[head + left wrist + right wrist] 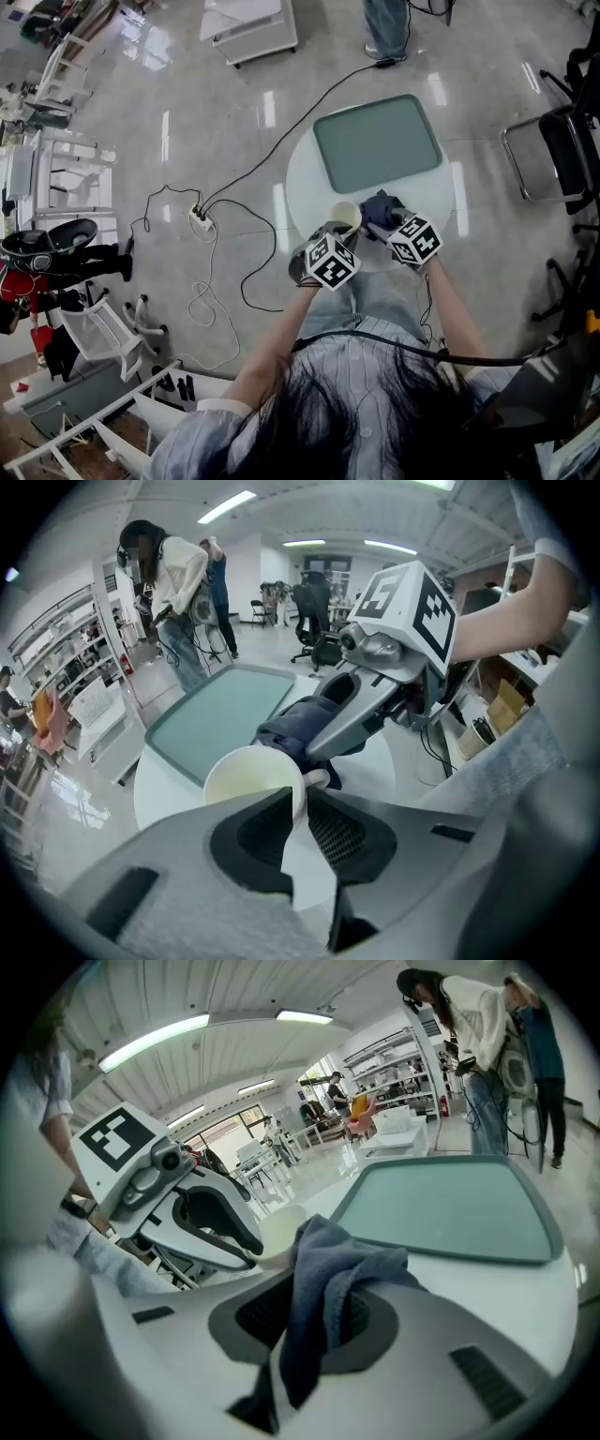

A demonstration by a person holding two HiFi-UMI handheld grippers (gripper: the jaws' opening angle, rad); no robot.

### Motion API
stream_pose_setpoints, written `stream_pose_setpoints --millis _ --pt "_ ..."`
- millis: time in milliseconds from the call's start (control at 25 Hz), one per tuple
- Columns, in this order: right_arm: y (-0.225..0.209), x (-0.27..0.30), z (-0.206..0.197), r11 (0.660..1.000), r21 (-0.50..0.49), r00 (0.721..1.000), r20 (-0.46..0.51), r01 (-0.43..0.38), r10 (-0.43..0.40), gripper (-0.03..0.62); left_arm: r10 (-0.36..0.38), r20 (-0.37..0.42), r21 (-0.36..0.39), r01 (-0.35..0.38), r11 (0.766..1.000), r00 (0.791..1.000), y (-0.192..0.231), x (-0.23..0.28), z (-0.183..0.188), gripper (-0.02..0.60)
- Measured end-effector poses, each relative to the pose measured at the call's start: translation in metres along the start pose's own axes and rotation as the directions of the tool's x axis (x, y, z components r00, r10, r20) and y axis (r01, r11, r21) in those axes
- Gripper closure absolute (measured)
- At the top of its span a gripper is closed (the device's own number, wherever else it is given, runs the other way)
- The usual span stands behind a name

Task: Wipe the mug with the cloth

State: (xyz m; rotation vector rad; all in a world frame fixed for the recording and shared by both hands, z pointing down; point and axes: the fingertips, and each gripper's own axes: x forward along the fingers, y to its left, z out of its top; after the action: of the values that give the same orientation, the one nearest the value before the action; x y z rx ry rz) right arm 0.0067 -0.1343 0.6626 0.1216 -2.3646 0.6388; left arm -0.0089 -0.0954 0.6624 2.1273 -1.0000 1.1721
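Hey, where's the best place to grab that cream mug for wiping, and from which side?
Pinch the mug by its thin wall at the rim, beside the handle, one jaw inside and one outside, coming from the person's side, as the left gripper does now. The open mouth lets a jaw in, and the far side stays free for the cloth.

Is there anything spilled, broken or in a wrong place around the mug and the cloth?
Nothing stands out. The left gripper pinches the mug by its wall, the right gripper holds the bunched cloth beside it, and the tray lies flat on the table. No spill or damage shows.
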Motion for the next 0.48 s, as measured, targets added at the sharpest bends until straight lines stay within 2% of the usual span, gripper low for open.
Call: stream_pose_setpoints --millis 240,480 --pt "0.011 -0.005 -0.008 1.000 -0.002 1.000 -0.014 0.013 -0.013 0.514 -0.031 0.017 -0.033 0.031 0.999 0.999 0.002 0.003 0.000 0.537" --pt "0.022 -0.012 -0.016 0.997 0.054 0.998 0.014 0.054 -0.055 0.514 -0.050 0.008 -0.085 0.051 0.995 0.999 0.002 0.005 0.002 0.537"
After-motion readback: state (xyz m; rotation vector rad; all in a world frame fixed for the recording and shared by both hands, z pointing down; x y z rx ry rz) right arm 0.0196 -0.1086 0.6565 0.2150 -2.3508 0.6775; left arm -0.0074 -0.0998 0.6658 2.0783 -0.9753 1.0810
